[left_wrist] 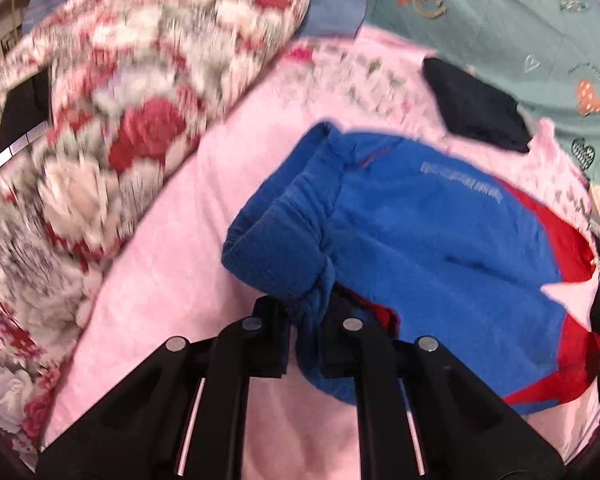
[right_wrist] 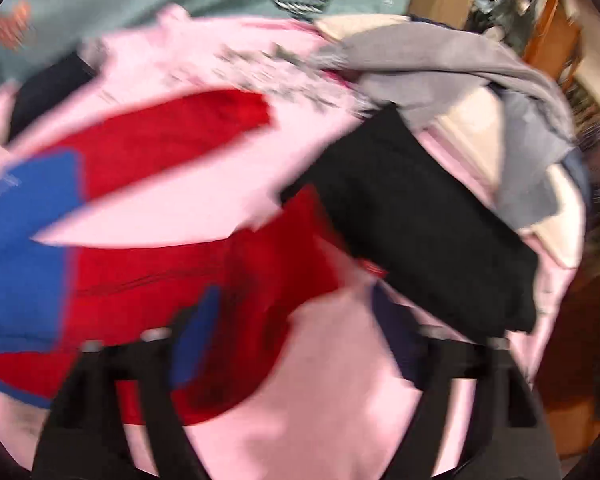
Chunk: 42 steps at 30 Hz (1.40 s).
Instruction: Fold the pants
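Blue and red fleece pants (left_wrist: 428,240) lie on a pink blanket (left_wrist: 188,216). My left gripper (left_wrist: 306,316) is shut on the bunched blue waistband edge and holds it slightly lifted. In the blurred right wrist view the pants (right_wrist: 172,264) show as red legs with blue panels, spread over the pink blanket (right_wrist: 324,380). My right gripper (right_wrist: 296,344) is open above the blanket, with its left finger (right_wrist: 180,332) over the red and blue fabric and nothing held.
A floral pillow (left_wrist: 112,120) lies at the left. A folded dark garment (left_wrist: 476,104) sits beyond the pants on a teal sheet (left_wrist: 512,20). A black garment (right_wrist: 416,216) and a pile of grey and cream clothes (right_wrist: 480,92) lie at the right.
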### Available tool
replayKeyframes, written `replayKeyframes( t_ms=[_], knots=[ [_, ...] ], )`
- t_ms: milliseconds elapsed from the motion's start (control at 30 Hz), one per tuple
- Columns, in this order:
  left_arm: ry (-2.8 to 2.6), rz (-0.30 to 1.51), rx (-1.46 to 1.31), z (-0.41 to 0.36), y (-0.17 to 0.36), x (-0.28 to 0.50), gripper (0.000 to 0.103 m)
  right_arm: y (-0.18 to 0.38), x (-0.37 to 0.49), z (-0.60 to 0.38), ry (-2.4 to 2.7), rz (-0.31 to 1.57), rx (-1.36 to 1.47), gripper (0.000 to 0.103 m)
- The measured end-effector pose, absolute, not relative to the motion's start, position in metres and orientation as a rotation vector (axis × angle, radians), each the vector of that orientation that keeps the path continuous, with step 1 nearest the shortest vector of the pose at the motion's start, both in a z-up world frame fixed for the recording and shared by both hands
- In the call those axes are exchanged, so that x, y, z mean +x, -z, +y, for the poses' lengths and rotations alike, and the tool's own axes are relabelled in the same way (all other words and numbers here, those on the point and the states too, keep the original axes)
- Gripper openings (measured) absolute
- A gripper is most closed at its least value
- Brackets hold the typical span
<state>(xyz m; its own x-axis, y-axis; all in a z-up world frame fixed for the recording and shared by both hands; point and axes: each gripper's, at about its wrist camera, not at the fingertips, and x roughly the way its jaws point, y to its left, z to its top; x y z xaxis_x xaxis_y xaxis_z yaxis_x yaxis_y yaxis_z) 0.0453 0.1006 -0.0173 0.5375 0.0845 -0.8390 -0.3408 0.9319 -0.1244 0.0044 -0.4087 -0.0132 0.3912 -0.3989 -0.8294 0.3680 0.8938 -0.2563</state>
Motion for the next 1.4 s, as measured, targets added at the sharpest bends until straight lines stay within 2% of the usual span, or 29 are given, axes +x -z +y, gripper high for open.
replayKeyframes(
  t_ms=[67, 133, 200, 267, 400, 467, 567, 733, 900, 967, 1000, 1033, 1067, 1100, 1133, 1267, 1300, 1333, 1367, 1400],
  knots=[
    [-0.267, 1.034, -0.325, 0.112, 0.035, 0.042, 0.012, 0.020, -0.001, -0.423, 0.507, 1.075, 0.017, 0.081],
    [-0.265, 1.054, -0.337, 0.119, 0.041, 0.037, 0.023, 0.003, -0.015, -0.430, 0.480, 0.963, 0.108, 0.081],
    [-0.282, 1.035, -0.334, 0.124, 0.037, 0.030, 0.044, -0.012, -0.019, -0.422, 0.392, 0.882, 0.119, 0.081],
    [-0.299, 1.007, -0.337, 0.130, 0.030, 0.024, 0.056, -0.005, -0.011, -0.409, 0.173, 0.932, 0.174, 0.081],
    [-0.303, 0.969, -0.335, 0.132, 0.017, 0.023, 0.062, 0.056, 0.016, -0.396, 0.168, 1.163, 0.085, 0.079],
    [-0.317, 0.942, -0.296, 0.127, 0.005, 0.027, 0.064, 0.052, 0.016, -0.386, 0.196, 1.137, 0.010, 0.079],
    [-0.310, 0.858, -0.250, 0.119, -0.019, 0.028, 0.085, 0.018, 0.018, -0.384, 0.128, 1.007, 0.056, 0.079],
    [-0.258, 0.774, -0.212, 0.110, -0.039, 0.061, 0.087, -0.016, 0.061, -0.411, 0.160, 0.881, 0.145, 0.093],
    [-0.238, 0.794, -0.251, 0.109, -0.018, 0.124, 0.085, 0.010, 0.136, -0.468, 0.323, 0.956, 0.312, 0.093],
    [-0.246, 0.807, -0.255, 0.108, -0.007, 0.143, 0.081, 0.030, 0.159, -0.483, 0.321, 1.015, 0.408, 0.089],
    [-0.244, 0.817, -0.257, 0.107, -0.001, 0.150, 0.081, 0.035, 0.164, -0.486, 0.323, 1.027, 0.422, 0.079],
    [-0.245, 0.839, -0.261, 0.106, 0.007, 0.159, 0.081, 0.043, 0.175, -0.487, 0.319, 1.050, 0.427, 0.056],
    [-0.244, 0.856, -0.266, 0.106, 0.013, 0.163, 0.081, 0.047, 0.179, -0.486, 0.313, 1.067, 0.427, 0.041],
    [-0.241, 0.871, -0.270, 0.106, 0.019, 0.167, 0.081, 0.049, 0.183, -0.481, 0.319, 1.082, 0.405, 0.032],
    [-0.238, 0.887, -0.274, 0.107, 0.026, 0.170, 0.081, 0.048, 0.187, -0.478, 0.316, 1.088, 0.371, 0.015],
    [-0.266, 0.902, -0.257, 0.119, 0.042, 0.169, 0.081, 0.027, 0.169, -0.486, 0.398, 1.016, 0.355, 0.015],
    [-0.275, 0.910, -0.250, 0.122, 0.044, 0.170, 0.081, 0.034, 0.169, -0.486, 0.429, 1.044, 0.317, 0.018],
    [-0.280, 0.926, -0.246, 0.126, 0.047, 0.172, 0.081, 0.045, 0.173, -0.483, 0.433, 1.104, 0.279, 0.034],
    [-0.276, 0.937, -0.253, 0.129, 0.049, 0.173, 0.081, 0.049, 0.176, -0.478, 0.444, 1.121, 0.209, 0.040],
    [-0.266, 0.951, -0.273, 0.133, 0.051, 0.173, 0.082, 0.045, 0.179, -0.469, 0.487, 1.138, 0.079, 0.051]
  ],
)
